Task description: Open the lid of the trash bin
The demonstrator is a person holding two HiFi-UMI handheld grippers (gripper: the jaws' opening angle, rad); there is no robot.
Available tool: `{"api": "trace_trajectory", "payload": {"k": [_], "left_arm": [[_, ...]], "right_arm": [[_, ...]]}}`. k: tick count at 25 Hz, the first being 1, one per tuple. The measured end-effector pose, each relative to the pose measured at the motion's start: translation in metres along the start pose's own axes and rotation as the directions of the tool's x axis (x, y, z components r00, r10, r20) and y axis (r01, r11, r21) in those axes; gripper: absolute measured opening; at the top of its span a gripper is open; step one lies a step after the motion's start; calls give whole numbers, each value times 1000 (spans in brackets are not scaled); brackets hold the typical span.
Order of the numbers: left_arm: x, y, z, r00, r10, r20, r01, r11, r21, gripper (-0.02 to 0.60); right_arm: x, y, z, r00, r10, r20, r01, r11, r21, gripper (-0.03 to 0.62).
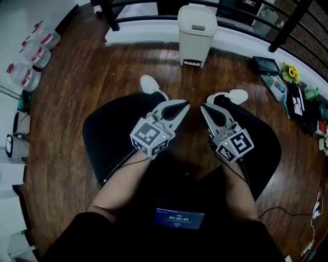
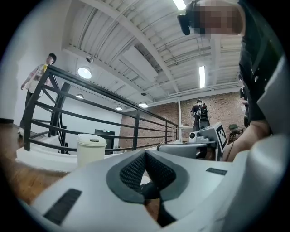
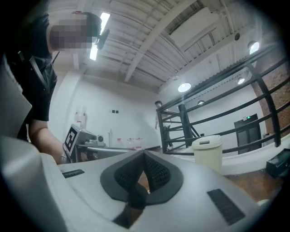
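Holding the left hand-held gripper (image 1: 184,106) and the right hand-held gripper (image 1: 203,108) side by side, tips near each other, each with jaws pressed together on nothing. Facing the trash bin (image 1: 196,36), lid (image 1: 197,14) seemingly down, upright at the far edge of the wooden floor (image 1: 92,87), against the white railing base (image 1: 138,36), well apart from both.

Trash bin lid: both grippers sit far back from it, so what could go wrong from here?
1. The left gripper and right gripper are both shut and empty; a shut tip may skid off the closed lid rather than lift it.
2. The trash bin stands free on the wooden floor by the railing, so a one-sided push might slide or tip it.
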State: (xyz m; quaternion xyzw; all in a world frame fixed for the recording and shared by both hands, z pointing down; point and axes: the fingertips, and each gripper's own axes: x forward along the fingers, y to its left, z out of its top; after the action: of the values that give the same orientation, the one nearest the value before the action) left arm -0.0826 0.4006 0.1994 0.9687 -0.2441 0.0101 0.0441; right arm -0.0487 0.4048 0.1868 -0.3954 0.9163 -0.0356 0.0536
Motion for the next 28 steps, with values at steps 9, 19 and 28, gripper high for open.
{"api": "trace_trajectory", "payload": {"k": [9,19,28], "left_arm": [[56,67,17,999,-14,-51,16,999,43,29],[161,194,46,1000,18,-1,-18,1000,24,29],[263,314,-35,994,63,-93,-70,995,-69,29]], "right_arm": [[49,-74,21,1000,-20,-17,20,1000,-13,25],[162,-200,37,998,-51,-36,50,998,-39,25],[257,-320,-32,990,-92,-110,94,995,19,25]]}}
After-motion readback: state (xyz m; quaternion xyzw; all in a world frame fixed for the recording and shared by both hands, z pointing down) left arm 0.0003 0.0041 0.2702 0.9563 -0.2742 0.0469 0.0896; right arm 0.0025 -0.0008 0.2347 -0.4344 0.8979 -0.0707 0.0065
